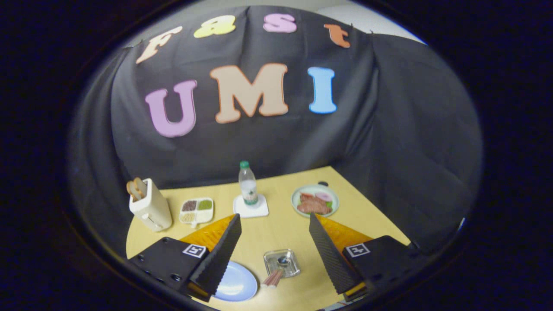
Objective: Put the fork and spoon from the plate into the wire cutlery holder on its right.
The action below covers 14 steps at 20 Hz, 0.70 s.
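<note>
My claw [275, 224] is spread wide open with nothing held between its two fingers, hovering above the near part of a pale yellow wooden worktop [276, 233]. Between the fingers and below them, close to the worktop's near edge, sits a small square wire cutlery holder [282, 262] of shiny metal. The rounded end of a utensil shows inside it, and pinkish-brown handles [272, 278] lean out over its near-left side; I cannot tell which piece is the fork and which the spoon. Just to the left of the holder, partly hidden behind my left finger, lies a round pale blue plate [236, 283], its visible surface bare.

Beyond the fingertips, along the far edge of the worktop by the black cloth wall, stands a row of things. At the far left corner is a cream toaster [150, 206] with browned slices of bread standing up from its slots. Beside it is a white tray with four compartments [196, 210] of grains. In the middle, a clear plastic bottle with a green cap [248, 185] stands upright on a white square coaster [251, 207]. Towards the far right corner is a round pale green plate [298, 195] of sliced meat and vegetables.
</note>
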### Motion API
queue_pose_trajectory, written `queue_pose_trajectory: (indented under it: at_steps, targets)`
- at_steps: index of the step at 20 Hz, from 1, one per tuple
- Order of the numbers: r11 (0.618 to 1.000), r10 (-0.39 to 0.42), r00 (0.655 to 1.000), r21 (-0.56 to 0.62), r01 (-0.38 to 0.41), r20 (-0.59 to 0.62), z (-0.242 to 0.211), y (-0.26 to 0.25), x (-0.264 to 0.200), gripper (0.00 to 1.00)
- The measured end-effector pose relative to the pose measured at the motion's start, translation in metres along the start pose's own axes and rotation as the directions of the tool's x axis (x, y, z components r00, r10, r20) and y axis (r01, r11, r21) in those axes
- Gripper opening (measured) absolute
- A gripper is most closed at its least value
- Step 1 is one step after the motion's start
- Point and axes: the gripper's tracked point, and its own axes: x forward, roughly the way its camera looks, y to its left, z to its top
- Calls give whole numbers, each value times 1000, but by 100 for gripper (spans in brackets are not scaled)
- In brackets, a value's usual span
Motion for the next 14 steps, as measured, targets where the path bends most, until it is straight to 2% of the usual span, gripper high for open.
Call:
queue_pose_trajectory:
  at_steps: [4, 7, 14]
  targets:
    - [997, 71, 980, -37, -65, 185, 31, 3, -26, 100]
    - [993, 100, 952, -88, -78, 288, 36, 3, -43, 99]
    - [980, 153, 928, -173, -99, 338, 21, 14, -71, 100]
